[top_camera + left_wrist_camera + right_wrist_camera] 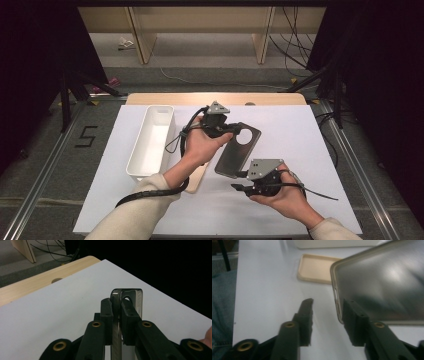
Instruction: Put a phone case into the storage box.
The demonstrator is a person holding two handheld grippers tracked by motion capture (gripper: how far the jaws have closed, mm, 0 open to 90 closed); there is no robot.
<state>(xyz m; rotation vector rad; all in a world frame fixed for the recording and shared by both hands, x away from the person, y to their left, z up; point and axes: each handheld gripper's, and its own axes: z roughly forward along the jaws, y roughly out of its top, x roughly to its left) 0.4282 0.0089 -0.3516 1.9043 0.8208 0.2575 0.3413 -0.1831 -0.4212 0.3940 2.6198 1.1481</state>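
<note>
In the high view, the left gripper (pixel 226 131) sits over the white table cover (pixel 300 145), clamped on the top end of a dark translucent phone case (pixel 238 151), close to the round camera cut-out. The case slopes from that grip toward the right gripper (pixel 240 187), whose jaws lie just beside the case's near corner and point to the left. On the outer side of the left gripper, well apart from it, a white rectangular bin (pixel 151 141) stands lengthwise on the cover. A beige phone case (pixel 197 179) lies flat under the left forearm, between the bin and the dark case, mostly hidden by the arm. In the left gripper view, the left gripper (pixel 117 315) has both jaws pressed against the thin edge of the dark translucent phone case (pixel 115 305), which stands on edge between them and rises a little past the tips, with the cut-out just showing beyond the right-hand jaw. In the right gripper view, the right gripper (pixel 325 310) has its jaws parted, with bare cover between them; the corner of the dark translucent phone case (pixel 382 282) hangs over the right-hand jaw, though whether they touch cannot be told. The beige phone case (pixel 317 270) lies open side up farther ahead of the tips.
</note>
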